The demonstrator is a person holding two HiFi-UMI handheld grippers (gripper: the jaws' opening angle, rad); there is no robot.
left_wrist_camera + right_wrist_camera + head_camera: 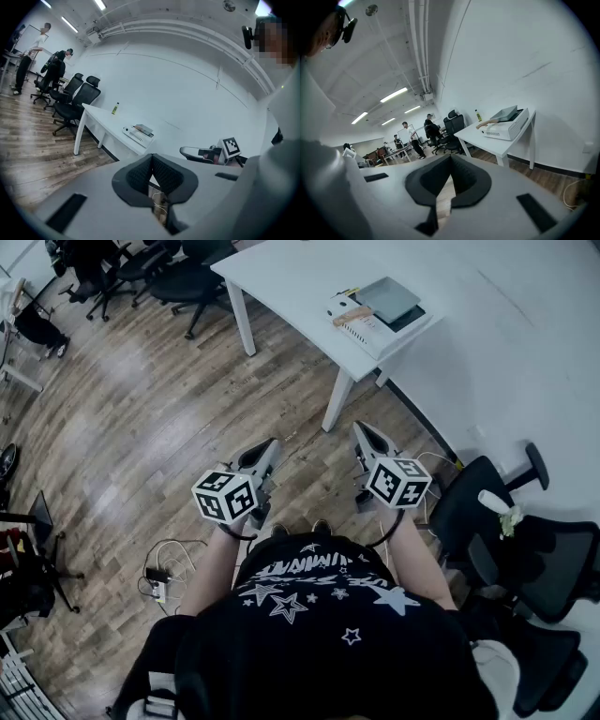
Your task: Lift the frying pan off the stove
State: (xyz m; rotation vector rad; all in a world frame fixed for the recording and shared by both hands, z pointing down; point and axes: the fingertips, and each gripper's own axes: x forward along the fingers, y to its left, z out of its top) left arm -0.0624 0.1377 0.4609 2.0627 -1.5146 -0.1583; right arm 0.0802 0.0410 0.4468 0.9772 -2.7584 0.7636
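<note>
The left gripper [152,159], its dark padded jaws pressed together with nothing between them; beyond it, a white table [105,123] bearing a white vented device [136,135] and a small bottle [115,108]; black office chairs [75,96] along the white wall.

Open floor ahead, furniture on your right

Your left gripper [270,444] and right gripper [362,430] hang over wooden floor [141,427], with room to pass forward and to your left. The white table [300,292] stands ahead, its leg [337,401] closest to you. Black office chairs [497,521] crowd your right side, and cables [164,570] lie on the floor by your left.
</note>
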